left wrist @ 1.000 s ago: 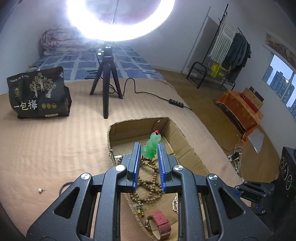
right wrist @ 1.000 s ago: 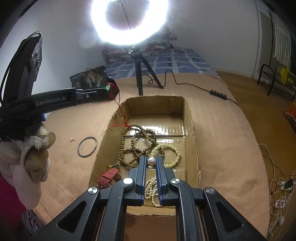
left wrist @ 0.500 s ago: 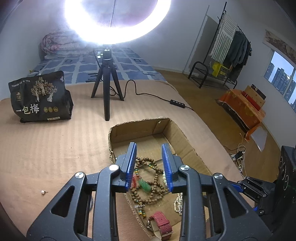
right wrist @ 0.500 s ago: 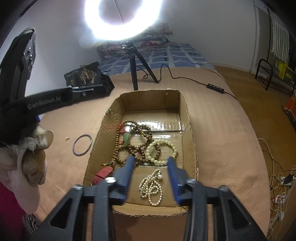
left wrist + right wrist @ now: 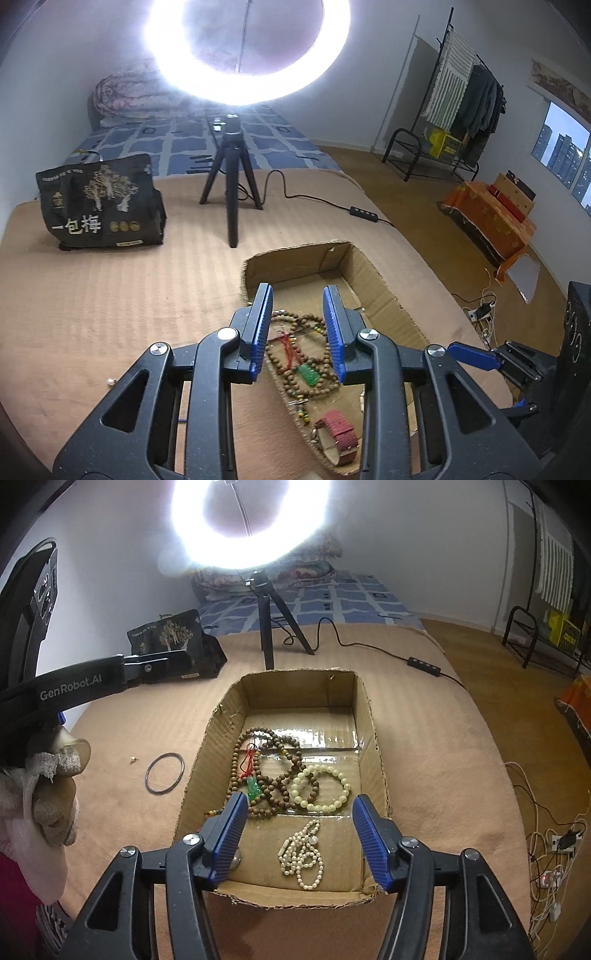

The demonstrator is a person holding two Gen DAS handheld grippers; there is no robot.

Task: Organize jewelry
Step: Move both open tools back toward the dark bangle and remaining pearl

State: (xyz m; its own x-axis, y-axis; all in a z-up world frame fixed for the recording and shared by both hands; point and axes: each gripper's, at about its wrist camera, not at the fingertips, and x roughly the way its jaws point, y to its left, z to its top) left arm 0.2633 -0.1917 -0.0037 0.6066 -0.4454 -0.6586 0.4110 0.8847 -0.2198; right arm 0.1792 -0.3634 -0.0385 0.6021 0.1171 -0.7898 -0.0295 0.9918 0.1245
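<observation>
A cardboard box [image 5: 369, 716] on the tan bed holds jewelry: a brown wooden bead necklace [image 5: 277, 775], a green jade pendant on red cord [image 5: 253, 787], a pale bead bracelet [image 5: 321, 788] and a white pearl strand [image 5: 303, 856]. A red watch strap [image 5: 338, 432] lies at the box's near end in the left wrist view, where the pendant [image 5: 308, 374] also shows. My left gripper [image 5: 297, 332] is open and empty above the box. My right gripper [image 5: 299, 834] is open wide and empty over the pearl strand. A dark bangle [image 5: 164, 773] and a small earring [image 5: 133, 760] lie outside the box, to its left.
A ring light on a black tripod [image 5: 266, 627] stands behind the box, its cable [image 5: 424, 662] running right. A black printed bag [image 5: 98, 205] sits at the back left. A small pearl stud [image 5: 109, 383] lies on the bed left of my left gripper.
My left gripper opened and dropped the jade pendant into the box. My right gripper opened and released the pearl strand, then spread wider.
</observation>
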